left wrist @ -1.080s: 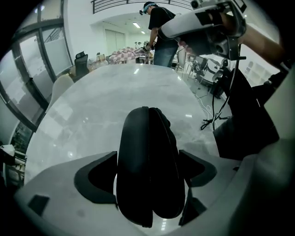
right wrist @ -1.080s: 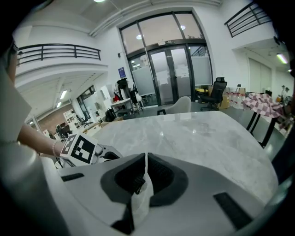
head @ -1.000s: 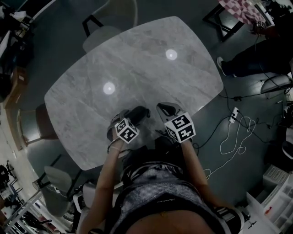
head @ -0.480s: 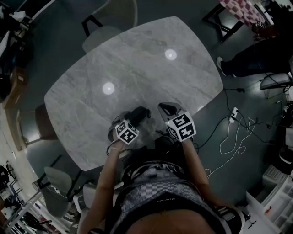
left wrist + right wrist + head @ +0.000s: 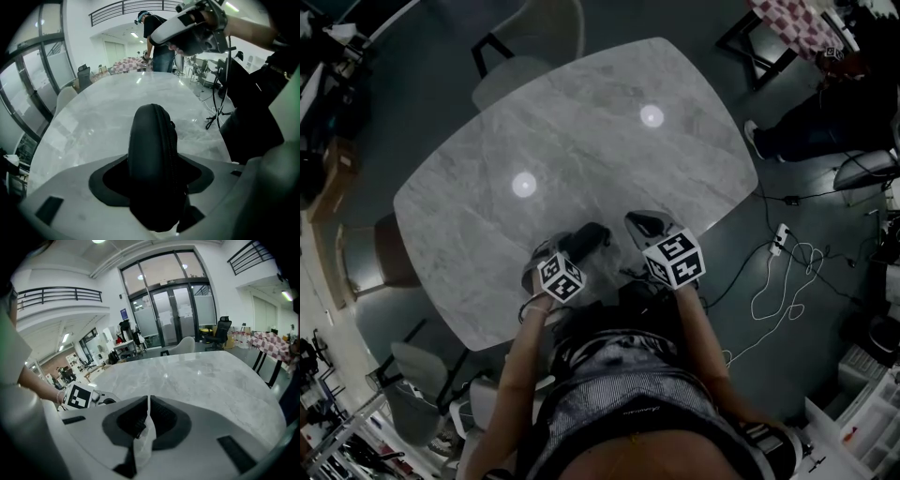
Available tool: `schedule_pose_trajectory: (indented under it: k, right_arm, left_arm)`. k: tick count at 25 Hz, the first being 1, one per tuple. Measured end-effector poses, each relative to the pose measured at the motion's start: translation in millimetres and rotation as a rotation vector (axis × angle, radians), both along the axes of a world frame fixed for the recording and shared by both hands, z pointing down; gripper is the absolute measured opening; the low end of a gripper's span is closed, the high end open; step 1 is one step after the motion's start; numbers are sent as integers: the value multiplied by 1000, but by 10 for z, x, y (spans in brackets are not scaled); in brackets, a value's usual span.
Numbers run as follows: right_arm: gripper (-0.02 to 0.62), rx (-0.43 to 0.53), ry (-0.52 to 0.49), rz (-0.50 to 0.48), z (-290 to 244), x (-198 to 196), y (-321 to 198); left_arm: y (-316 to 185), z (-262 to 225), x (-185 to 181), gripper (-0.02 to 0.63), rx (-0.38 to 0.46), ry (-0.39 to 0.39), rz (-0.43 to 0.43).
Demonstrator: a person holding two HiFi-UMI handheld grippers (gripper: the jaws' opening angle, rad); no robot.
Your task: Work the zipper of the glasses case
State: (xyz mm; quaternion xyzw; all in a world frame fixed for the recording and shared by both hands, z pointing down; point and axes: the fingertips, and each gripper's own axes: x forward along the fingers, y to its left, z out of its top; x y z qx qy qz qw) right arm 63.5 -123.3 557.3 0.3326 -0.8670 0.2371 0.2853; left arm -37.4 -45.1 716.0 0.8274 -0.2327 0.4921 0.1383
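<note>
Case: black oval zip-around glasses case [image 5: 152, 154], seam up, near edge of grey marble table [image 5: 581, 141]; likely light, stiff, smooth.
Left gripper [image 5: 572, 251]: jaws have just been closing, now clasp the case's flanks.
Right gripper [image 5: 147, 401]: jaws together, pinching white scrap [image 5: 144, 441].
Hold: flanks, leaving zipper free.

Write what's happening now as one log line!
left tool: just been closing, now gripping glasses case | right tool: shut on white scrap, away from case

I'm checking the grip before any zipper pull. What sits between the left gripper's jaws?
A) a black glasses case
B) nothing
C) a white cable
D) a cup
A: the left gripper view shows the glasses case between the jaws of the left gripper, which have just been closing onto it, its zipper seam toward the camera.
</note>
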Motion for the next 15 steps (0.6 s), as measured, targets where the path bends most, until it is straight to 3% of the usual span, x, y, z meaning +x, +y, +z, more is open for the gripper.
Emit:
schedule_pose_trajectory:
  k: [4, 8, 15]
  right_arm:
    - [66, -45, -67, -14, -2, 2, 19]
    - [66, -80, -111, -68, 6, -51, 34]
    - [84, -167, -256, -270, -96, -271, 153]
  left_arm:
    - [25, -167, 40, 279, 40, 70, -23]
    - [-18, -455, 61, 279, 136, 103, -1]
    - [-72, -974, 42, 276, 261, 283, -26]
